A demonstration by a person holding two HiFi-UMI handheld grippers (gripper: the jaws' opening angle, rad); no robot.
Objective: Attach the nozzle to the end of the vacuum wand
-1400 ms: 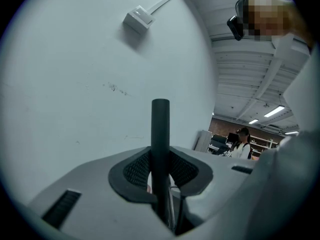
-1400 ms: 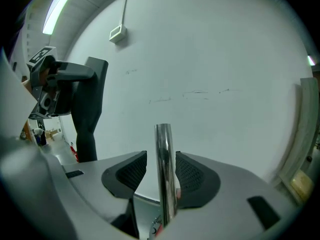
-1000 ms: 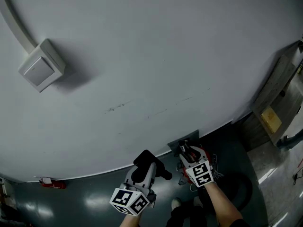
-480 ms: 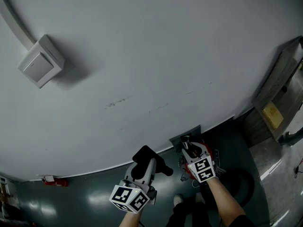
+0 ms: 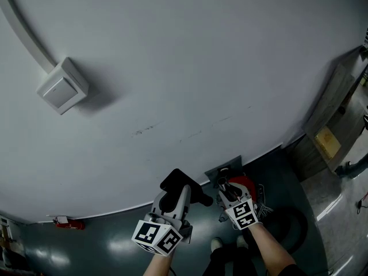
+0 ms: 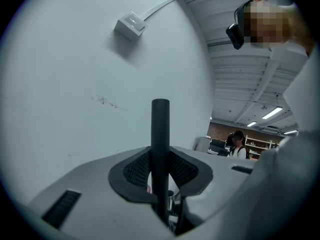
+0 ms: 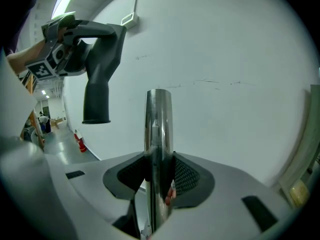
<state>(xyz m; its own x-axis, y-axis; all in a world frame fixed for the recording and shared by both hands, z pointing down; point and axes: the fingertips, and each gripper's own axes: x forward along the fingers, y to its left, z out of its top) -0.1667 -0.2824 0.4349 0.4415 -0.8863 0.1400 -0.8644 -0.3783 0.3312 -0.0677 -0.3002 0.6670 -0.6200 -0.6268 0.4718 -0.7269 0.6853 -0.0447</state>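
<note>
The black nozzle [image 5: 179, 184] is clamped in my left gripper [image 5: 175, 198], which is shut on it. In the left gripper view the nozzle [image 6: 160, 134] stands upright between the pads. My right gripper [image 5: 228, 190] is shut on the chrome vacuum wand [image 5: 222, 181], and its jaws have just been closing on it. In the right gripper view the wand [image 7: 158, 134] rises between the pads, its open end up. The nozzle [image 7: 99, 59] hangs to its upper left, mouth down, apart from the wand end. A red vacuum body [image 5: 246, 184] sits behind the right gripper.
A grey wall [image 5: 184, 68] fills most of the view, with a junction box [image 5: 62, 86] and conduit on it. A red fire extinguisher [image 5: 68, 223] stands at the wall's foot. A black hose [image 5: 292, 230] lies on the floor and a wooden cabinet [image 5: 330, 137] stands at the right.
My left gripper has lifted the nozzle a little. The right gripper with the wand has shifted slightly sideways. The two parts stay apart.
</note>
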